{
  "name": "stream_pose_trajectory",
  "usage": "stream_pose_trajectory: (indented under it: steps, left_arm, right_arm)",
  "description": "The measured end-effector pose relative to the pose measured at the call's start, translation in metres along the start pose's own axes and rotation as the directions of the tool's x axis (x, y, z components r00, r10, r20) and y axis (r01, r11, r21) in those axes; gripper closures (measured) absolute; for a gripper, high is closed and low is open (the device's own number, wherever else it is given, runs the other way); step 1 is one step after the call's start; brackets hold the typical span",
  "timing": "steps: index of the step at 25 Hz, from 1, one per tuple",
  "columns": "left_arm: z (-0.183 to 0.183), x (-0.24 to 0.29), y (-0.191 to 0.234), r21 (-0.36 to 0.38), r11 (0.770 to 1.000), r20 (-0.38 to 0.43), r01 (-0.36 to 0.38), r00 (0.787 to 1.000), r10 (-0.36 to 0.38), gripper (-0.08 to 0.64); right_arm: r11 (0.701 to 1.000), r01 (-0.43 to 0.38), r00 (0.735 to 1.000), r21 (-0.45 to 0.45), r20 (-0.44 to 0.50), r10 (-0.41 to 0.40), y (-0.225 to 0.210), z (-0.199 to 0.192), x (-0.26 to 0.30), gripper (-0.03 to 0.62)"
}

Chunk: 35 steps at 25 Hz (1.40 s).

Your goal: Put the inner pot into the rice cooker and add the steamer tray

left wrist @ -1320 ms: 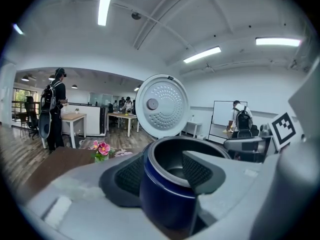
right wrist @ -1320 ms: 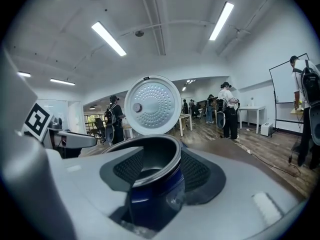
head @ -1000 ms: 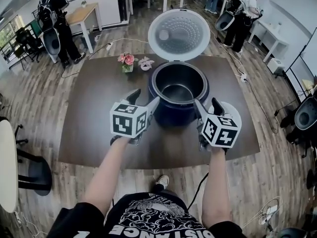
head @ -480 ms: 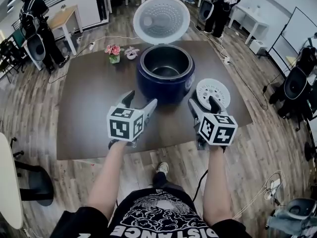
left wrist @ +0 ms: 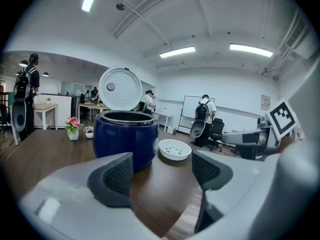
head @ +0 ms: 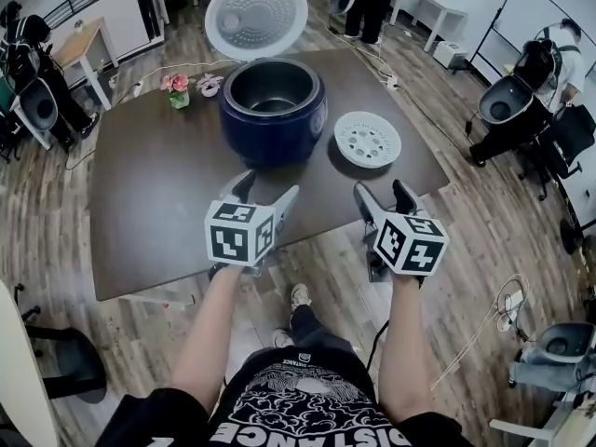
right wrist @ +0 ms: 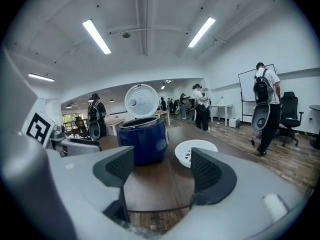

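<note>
The dark blue rice cooker [head: 273,119] stands mid-table with its white lid [head: 256,15] swung up, and a grey metal inner pot [head: 274,88] sits inside it. The white perforated steamer tray [head: 367,139] lies flat on the table just right of the cooker. My left gripper [head: 268,192] and right gripper [head: 383,194] hover side by side over the table's near edge, well short of both. Both are open, with nothing between their jaws. The left gripper view shows the cooker [left wrist: 125,139] and tray [left wrist: 174,149] beyond the left gripper [left wrist: 164,171]. The right gripper view shows the cooker [right wrist: 142,139] and tray [right wrist: 195,150] past the right gripper [right wrist: 160,171].
The dark brown table [head: 158,184] also holds a small vase of pink flowers [head: 174,88] and a small white dish [head: 209,84] at its far left. People with gear, chairs and other tables stand around the room, and a cable [head: 484,333] trails on the wooden floor at right.
Both grippers have drawn back from beside the cooker to the table's near edge. The cooker and tray now lie farther ahead, and the tray is fully in view.
</note>
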<state>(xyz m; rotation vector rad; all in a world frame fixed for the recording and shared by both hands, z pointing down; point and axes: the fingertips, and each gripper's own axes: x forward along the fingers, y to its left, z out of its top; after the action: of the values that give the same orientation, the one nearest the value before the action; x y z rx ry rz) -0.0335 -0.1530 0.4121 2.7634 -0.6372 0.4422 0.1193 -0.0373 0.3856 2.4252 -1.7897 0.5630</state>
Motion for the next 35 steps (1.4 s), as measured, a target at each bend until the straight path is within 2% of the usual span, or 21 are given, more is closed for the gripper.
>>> stream_pose_trajectory:
  steps: [6, 16, 25, 35]
  left_arm:
    - [0.004, 0.008, -0.028, 0.016, 0.998, 0.005, 0.058, 0.998, -0.058, 0.190]
    - [0.013, 0.037, -0.057, 0.024, 0.995, -0.003, 0.100, 0.995, -0.100, 0.190]
    - [0.019, 0.098, -0.072, 0.009, 0.997, -0.030, 0.075, 0.997, -0.075, 0.190]
    - [0.020, 0.184, -0.070, -0.096, 0.995, -0.086, -0.032, 0.996, 0.024, 0.190]
  right_arm:
    - [0.998, 0.061, 0.998, 0.019, 0.020, -0.061, -0.018, -0.001, -0.027, 0.250]
    - [0.994, 0.105, 0.994, 0.034, 0.036, -0.106, -0.054, 0.007, -0.037, 0.250]
    - [0.997, 0.066, 0.998, 0.041, 0.010, -0.067, -0.107, 0.013, 0.001, 0.250]
    - [0.997, -0.052, 0.995, 0.062, -0.077, 0.057, -0.179, 0.022, 0.084, 0.252]
